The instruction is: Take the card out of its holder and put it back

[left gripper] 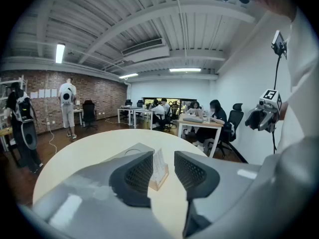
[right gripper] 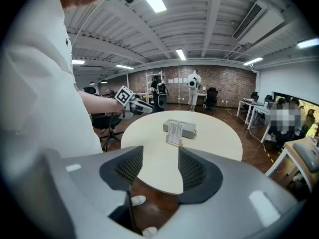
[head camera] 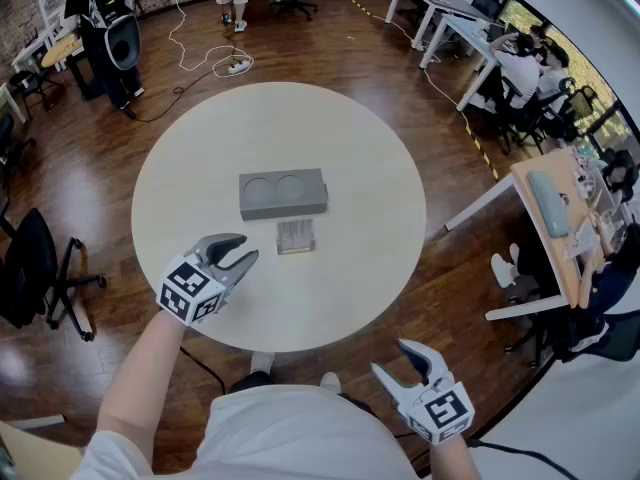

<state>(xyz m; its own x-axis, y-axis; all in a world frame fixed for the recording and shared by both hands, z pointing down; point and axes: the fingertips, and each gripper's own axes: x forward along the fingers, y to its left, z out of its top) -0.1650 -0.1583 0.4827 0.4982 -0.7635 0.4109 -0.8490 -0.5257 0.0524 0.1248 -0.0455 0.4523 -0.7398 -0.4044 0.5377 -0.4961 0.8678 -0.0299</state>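
A pale card stands upright in a small wooden holder (head camera: 295, 236) near the middle of the round table (head camera: 360, 158). It also shows in the left gripper view as the card (left gripper: 159, 164) and in the right gripper view as the card (right gripper: 174, 132). My left gripper (head camera: 246, 249) hovers over the table just left of the holder, jaws open and empty; the card lies ahead of my left gripper (left gripper: 163, 173), apart from the pads. My right gripper (head camera: 390, 358) hangs off the table's near edge, open and empty, and my right gripper (right gripper: 160, 171) points toward the card from afar.
A grey block (head camera: 283, 194) with two round recesses lies just behind the holder. A black office chair (head camera: 40, 273) stands left of the table. Desks with seated people (head camera: 520, 68) fill the right side. Cables and a power strip (head camera: 235, 65) lie on the floor beyond.
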